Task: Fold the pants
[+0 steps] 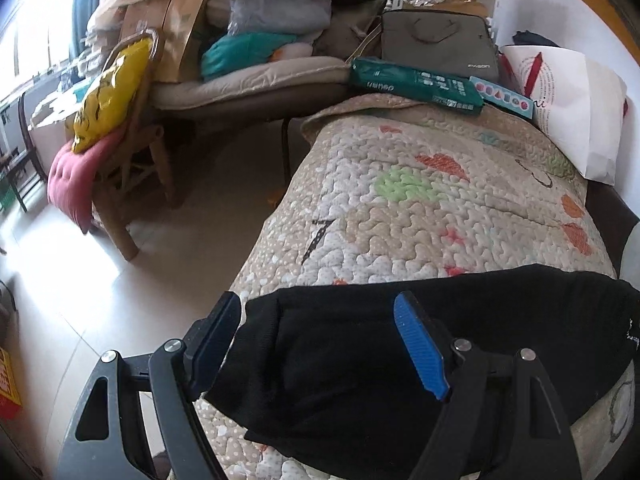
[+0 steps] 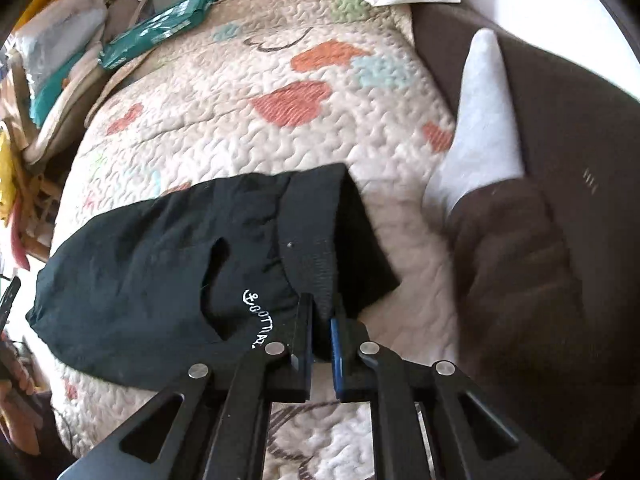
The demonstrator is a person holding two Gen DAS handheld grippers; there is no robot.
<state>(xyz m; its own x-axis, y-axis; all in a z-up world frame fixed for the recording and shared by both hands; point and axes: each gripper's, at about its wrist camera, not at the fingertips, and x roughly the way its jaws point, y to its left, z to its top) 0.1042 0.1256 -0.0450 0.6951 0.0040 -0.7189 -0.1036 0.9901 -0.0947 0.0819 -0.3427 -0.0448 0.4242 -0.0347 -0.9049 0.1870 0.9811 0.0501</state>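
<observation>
Black pants (image 1: pixel 340 360) lie folded in a bundle across the near end of a quilted cover (image 1: pixel 420 220) with coloured hearts. My left gripper (image 1: pixel 318 332) hovers open over the bundle's left end. Its left finger is at the fabric's edge and its blue pad (image 1: pixel 420 344) is above the cloth. In the right wrist view the pants (image 2: pixel 140 280) show white lettering near the waistband. My right gripper (image 2: pixel 321 316) is shut on the pants at their right end, with black fabric pinched between the pads.
A person's leg in a white sock (image 2: pixel 480 120) rests on the quilt's right side. A green box (image 1: pixel 416 86), a grey bag (image 1: pixel 440 44) and a white paper bag (image 1: pixel 572 108) sit at the far end. A cluttered chair with a yellow cushion (image 1: pixel 112 92) stands left, across pale floor (image 1: pixel 80 280).
</observation>
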